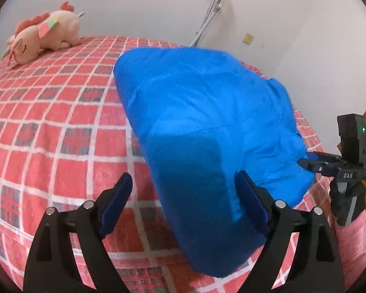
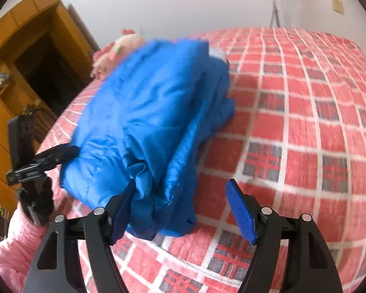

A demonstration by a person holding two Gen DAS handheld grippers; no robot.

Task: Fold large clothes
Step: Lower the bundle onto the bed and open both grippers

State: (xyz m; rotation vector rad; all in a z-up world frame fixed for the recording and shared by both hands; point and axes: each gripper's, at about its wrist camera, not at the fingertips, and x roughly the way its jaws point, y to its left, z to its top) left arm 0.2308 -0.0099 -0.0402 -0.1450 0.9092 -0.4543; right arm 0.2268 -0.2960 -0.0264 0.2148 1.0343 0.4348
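A bright blue padded garment [image 1: 207, 112] lies folded into a thick bundle on the bed's red checked cover [image 1: 48, 122]. My left gripper [image 1: 183, 185] is open at the bundle's near corner. The cloth rests beside its right finger [image 1: 246, 190], and the left finger stands clear over the cover. In the right wrist view my right gripper [image 2: 181, 190] is open too. The near end of the garment [image 2: 146, 112] sits between its jaws, brushing the left finger [image 2: 127, 195], with a gap to the right one. Each view shows the other gripper at the bundle's side: right gripper [image 1: 305, 160], left gripper [image 2: 70, 152].
A pink plush toy [image 1: 41, 39] lies at the far left of the bed. White walls stand behind, with a metal hose [image 1: 207, 17] on them. A wooden cabinet [image 2: 17, 56] stands beyond the bed's left side. A person's pink sleeve [image 2: 19, 239] shows behind the left gripper.
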